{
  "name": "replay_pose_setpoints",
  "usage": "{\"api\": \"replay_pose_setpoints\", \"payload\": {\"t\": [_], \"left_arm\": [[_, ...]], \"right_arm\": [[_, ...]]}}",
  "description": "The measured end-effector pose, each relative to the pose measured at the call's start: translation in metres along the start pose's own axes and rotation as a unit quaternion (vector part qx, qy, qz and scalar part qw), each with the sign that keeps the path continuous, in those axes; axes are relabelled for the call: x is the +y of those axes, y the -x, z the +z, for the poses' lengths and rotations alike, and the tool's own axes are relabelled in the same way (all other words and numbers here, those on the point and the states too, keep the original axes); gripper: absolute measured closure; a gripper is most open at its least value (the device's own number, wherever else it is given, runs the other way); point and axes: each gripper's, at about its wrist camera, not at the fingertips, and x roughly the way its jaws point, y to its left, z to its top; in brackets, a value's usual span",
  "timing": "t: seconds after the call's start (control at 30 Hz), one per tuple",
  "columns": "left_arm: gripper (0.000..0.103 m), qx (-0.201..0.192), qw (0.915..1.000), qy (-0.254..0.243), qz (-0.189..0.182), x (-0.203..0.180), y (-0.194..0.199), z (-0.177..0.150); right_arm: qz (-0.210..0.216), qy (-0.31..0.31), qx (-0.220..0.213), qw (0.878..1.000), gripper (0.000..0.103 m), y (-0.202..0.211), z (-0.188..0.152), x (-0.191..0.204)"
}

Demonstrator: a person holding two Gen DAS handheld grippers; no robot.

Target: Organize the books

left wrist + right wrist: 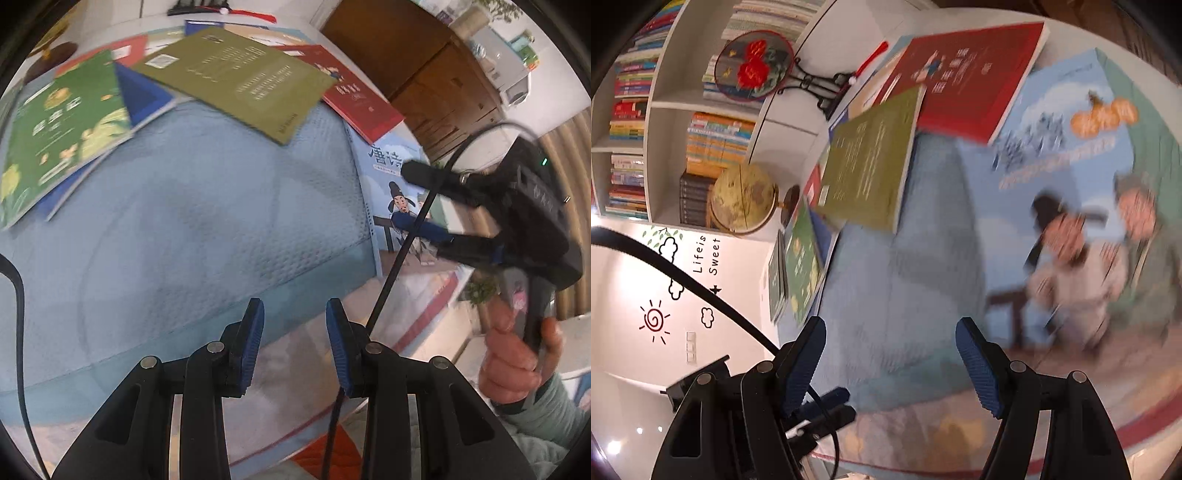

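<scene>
While both hands travel over the blue mat [192, 206], no book is held yet, so the job in hand seems to be picking which book to gather.

The left tongs [295, 328] stand a little apart with nothing between them, only mat below. The right tongs [890, 354] are spread wider and also hold nothing.

The books lie loose around the mat on the counter. In the left view, the green book [62, 129] is at ten o'clock, the olive book [240, 74] at twelve, the red book [354, 96] at one, and the light blue picture book [399, 206] at three. The right tongs hang just over that picture book [1071, 184].

To do it well, I think the right tongs should drop to the near edge of the picture book, slip one finger under the cover, and squeeze only then. The left tongs can press the book flat so it does not slide. Watch the black cable [402, 251]; it could snag on a corner. Going slowly will help, since the pictures are blurry.
</scene>
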Motion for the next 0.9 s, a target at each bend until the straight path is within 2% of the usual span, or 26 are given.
{"api": "replay_pose_setpoints", "payload": {"t": [0.07, 0.17, 0.23, 0.3, 0.37, 0.5, 0.67, 0.7, 0.83, 0.9], "left_arm": [[0.070, 0.011, 0.9997, -0.005, 0.021, -0.011, -0.012, 0.007], [0.063, 0.024, 0.9983, 0.005, 0.052, -0.019, -0.029, 0.016], [0.063, 0.025, 0.9980, 0.028, 0.051, -0.019, -0.035, 0.023], [0.056, 0.020, 0.9967, 0.058, 0.054, -0.014, -0.038, 0.028], [0.044, 0.010, 0.9943, 0.089, 0.058, -0.007, -0.037, 0.032], [0.041, -0.010, 0.9871, 0.144, 0.070, 0.011, -0.029, 0.031], [0.041, -0.030, 0.9714, 0.203, 0.120, 0.048, -0.008, 0.018], [0.041, -0.039, 0.9660, 0.218, 0.134, 0.061, 0.001, 0.015], [0.041, -0.073, 0.9461, 0.257, 0.182, 0.109, 0.034, 0.012], [0.041, -0.091, 0.9400, 0.269, 0.189, 0.136, 0.052, 0.014]], "right_arm": [[-0.012, 0.024, 0.009, 1.000, 0.032, 0.003, 0.018, -0.003], [-0.030, 0.062, 0.029, 0.997, 0.032, 0.000, 0.043, -0.002], [-0.038, 0.083, 0.045, 0.995, 0.032, -0.004, 0.062, -0.003], [-0.042, 0.102, 0.053, 0.992, 0.032, -0.008, 0.081, -0.002], [-0.040, 0.113, 0.060, 0.991, 0.032, -0.014, 0.095, 0.000], [-0.037, 0.133, 0.086, 0.987, 0.032, -0.034, 0.125, 0.005], [-0.015, 0.170, 0.116, 0.978, 0.032, -0.065, 0.127, 0.033], [-0.012, 0.183, 0.122, 0.975, 0.032, -0.074, 0.124, 0.042], [-0.004, 0.244, 0.143, 0.959, 0.035, -0.111, 0.099, 0.084], [-0.003, 0.264, 0.152, 0.953, 0.036, -0.127, 0.087, 0.104]]}}
